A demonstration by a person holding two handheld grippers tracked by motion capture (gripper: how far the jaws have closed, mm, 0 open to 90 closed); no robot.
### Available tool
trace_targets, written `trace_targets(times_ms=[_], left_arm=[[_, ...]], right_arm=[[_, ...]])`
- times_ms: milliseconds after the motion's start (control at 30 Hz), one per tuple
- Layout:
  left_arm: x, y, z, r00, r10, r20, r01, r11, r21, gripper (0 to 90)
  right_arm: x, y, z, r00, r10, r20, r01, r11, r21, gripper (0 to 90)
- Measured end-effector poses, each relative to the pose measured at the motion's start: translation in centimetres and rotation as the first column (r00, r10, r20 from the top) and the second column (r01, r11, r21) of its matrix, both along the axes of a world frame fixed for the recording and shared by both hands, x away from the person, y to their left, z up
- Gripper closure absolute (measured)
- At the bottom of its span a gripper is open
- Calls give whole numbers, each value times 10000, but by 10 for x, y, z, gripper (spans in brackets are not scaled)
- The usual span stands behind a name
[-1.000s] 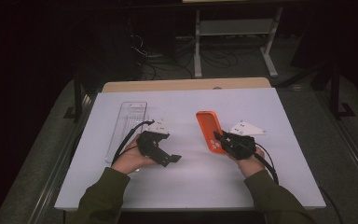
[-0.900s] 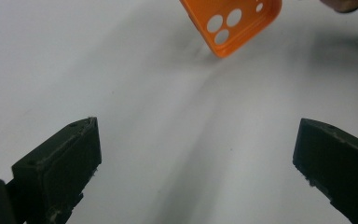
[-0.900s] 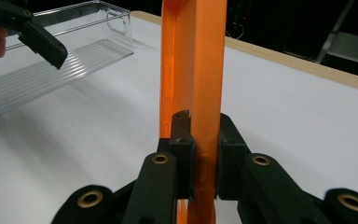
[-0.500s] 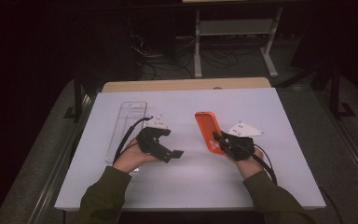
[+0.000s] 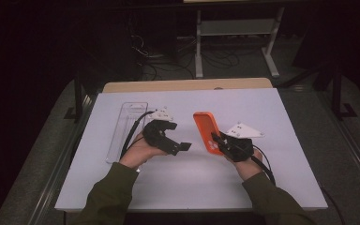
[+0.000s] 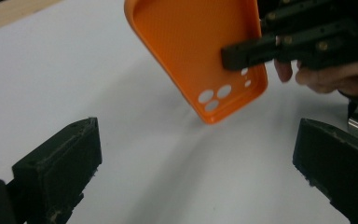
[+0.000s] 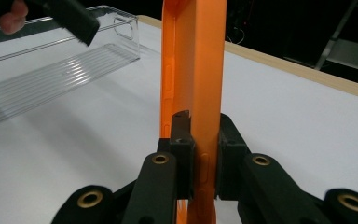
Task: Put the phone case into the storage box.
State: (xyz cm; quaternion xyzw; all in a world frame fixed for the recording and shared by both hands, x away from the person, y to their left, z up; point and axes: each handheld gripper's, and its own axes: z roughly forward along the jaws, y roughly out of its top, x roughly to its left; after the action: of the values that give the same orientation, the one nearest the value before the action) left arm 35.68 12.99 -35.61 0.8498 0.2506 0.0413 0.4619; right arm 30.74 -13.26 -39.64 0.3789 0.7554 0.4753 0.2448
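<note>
My right gripper (image 5: 219,139) clamps the orange case (image 5: 207,131) by its edge, lifted near the table's (image 5: 286,122) centre; my left gripper (image 5: 183,147), jaws wide, holds nothing.

The right hand-held gripper (image 5: 218,139) clamps the orange phone case (image 5: 206,131) above the table (image 5: 286,140).

Olive-green sleeves (image 5: 108,197). 2 black claws, left claw (image 5: 180,147) and right claw (image 5: 217,138), with blocky jaws, brass-coloured screws (image 7: 160,159) at linkage pivots, pale grey 3-cornered top plates (image 5: 243,131), trailing black cables (image 5: 133,131).
</note>
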Motion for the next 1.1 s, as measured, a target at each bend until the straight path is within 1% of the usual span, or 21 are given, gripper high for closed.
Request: trace_targets(times_ms=[67,167,300,333,367,400,467,533,600,733,800,833,867,900,933,1000,1067,1100], left_arm=[[2,-1,3,10000,29,65,-28,9999,-113,9],[6,-4,7,10000,83,25,-81,9992,-401,9],[11,-7,9,9999,21,111,-16,9989,-463,9],[11,-9,10,9999,94,76,-89,9983,-582,9],[12,-10,10,9999,137,53,-134,9984,-558,9],[13,-10,10,9998,205,12,-204,9979,-620,9],[16,-11,10,9998,192,18,-190,9974,-690,9],[16,-13,8,9998,189,41,-185,9965,-815,9],[18,-15,7,9998,185,34,-182,9972,-732,8],[16,-18,5,9998,197,-32,-199,9967,-788,8],[16,-20,3,9996,268,-29,-269,9970,-724,8],[16,-21,1,9996,295,9,-293,9966,-774,8],[16,-21,0,9992,388,-8,-388,9964,-759,7],[16,-21,0,9988,484,-7,-483,9964,-698,7],[17,-21,-1,9982,591,-52,-593,9952,-774,7],[17,-20,-1,9977,666,-77,-671,9945,-804,0],[17,-20,-1,9975,706,-44,-707,9943,-795,0],[17,-20,-1,9971,754,-19,-754,9939,-802,0]], right_arm=[[-1,2,0,10000,-26,-71,27,9999,114,787],[0,2,0,10000,-3,23,3,10000,20,787],[0,2,-1,10000,-31,20,31,10000,7,787],[1,2,-1,10000,-40,19,40,10000,3,787],[1,3,-1,10000,-44,28,44,10000,0,787],[1,3,-1,10000,-64,-10,64,10000,19,786],[1,3,-1,10000,-64,-5,64,10000,-8,787],[1,4,-2,9999,-140,-50,141,9998,111,787],[1,5,-2,9999,-143,-45,143,9998,121,787],[-1,8,-2,9998,-174,3,174,9996,206,787],[-3,9,-2,9998,-206,-2,206,9995,247,787],[-3,10,-1,9998,-202,31,202,9996,210,787],[-3,10,-1,9997,-225,66,224,9996,181,787],[-3,12,-1,9997,-233,73,231,9994,266,787],[-3,12,-1,9996,-264,31,263,9992,289,786],[-4,14,-1,9997,-262,32,261,9991,324,787],[-5,15,-1,9996,-234,144,231,9995,235,786],[-5,16,-1,9997,-200,129,197,9995,251,787]])
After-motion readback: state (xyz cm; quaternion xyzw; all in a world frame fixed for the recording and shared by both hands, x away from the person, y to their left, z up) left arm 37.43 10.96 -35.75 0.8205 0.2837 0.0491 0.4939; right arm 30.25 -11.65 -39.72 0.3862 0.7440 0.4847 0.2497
